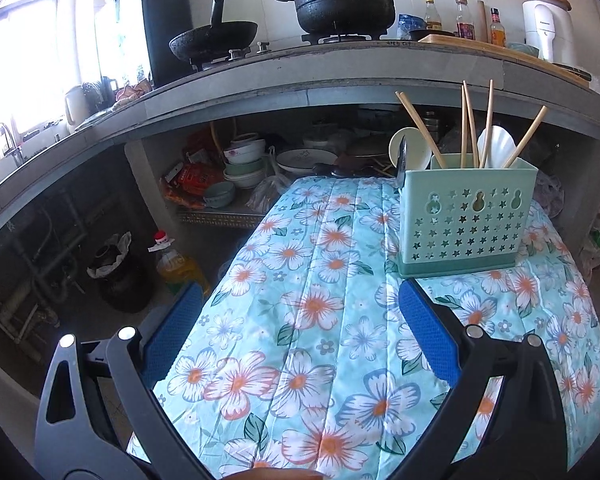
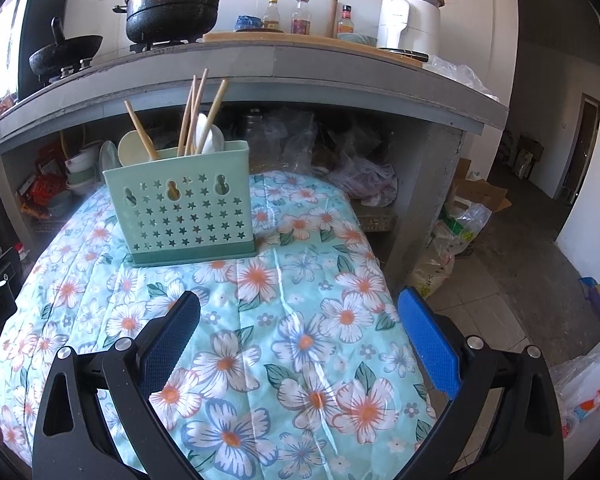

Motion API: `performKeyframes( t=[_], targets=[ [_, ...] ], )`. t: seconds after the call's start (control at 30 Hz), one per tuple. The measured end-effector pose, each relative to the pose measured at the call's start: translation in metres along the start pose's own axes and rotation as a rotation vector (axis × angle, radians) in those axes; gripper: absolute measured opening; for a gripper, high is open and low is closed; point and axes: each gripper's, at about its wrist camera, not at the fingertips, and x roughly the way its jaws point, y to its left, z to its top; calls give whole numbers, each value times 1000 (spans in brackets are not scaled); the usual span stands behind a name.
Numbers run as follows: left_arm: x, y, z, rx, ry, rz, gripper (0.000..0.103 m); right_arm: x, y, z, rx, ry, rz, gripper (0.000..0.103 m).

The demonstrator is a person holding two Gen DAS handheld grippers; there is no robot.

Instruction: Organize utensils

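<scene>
A mint-green utensil holder [image 1: 466, 220] [image 2: 188, 208] with star cut-outs stands on the floral tablecloth [image 1: 320, 320] [image 2: 260, 320]. Inside it are several wooden chopsticks [image 1: 488, 120] [image 2: 214, 108], white spoons [image 1: 496, 144] [image 2: 208, 136] and a dark-handled knife [image 1: 402, 160] at its left end. My left gripper [image 1: 300, 296] is open above the cloth, well short of the holder and left of it. Open too, my right gripper [image 2: 300, 304] hangs over the cloth in front of the holder. Nothing is between the fingers of either one.
A grey counter [image 1: 340, 68] [image 2: 300, 64] behind the table carries a wok [image 1: 212, 40], a black pot [image 1: 344, 0] [image 2: 172, 4], bottles and a white appliance [image 2: 410, 20]. Bowls and plates [image 1: 244, 164] sit under it. An oil bottle [image 1: 176, 264] and bin stand on the floor at left; bags [image 2: 452, 240] at right.
</scene>
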Motion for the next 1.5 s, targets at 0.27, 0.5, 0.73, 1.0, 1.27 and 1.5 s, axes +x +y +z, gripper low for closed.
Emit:
performKeyframes(
  t=[0.27,0.5,0.73,1.0,1.27,1.5],
  targets=[
    [-1,2,0,-6,-6,2,94,-1,8,1,0,8,46,97],
    [-1,3,1,-6,-6,0,94,-1,10,1,-1,6,45,97],
    [-1,3,0,2,-5,-3,94,-1,9,0,1,10,45,97],
    [-2,2,1,3,-4,-4,94,-1,9,0,3,11,46,97],
    [-1,0,0,9,-1,-9,94,-2,8,0,4,12,46,97],
    [-1,1,-1,11,1,-9,94,-2,7,0,3,14,47,97]
  ],
)
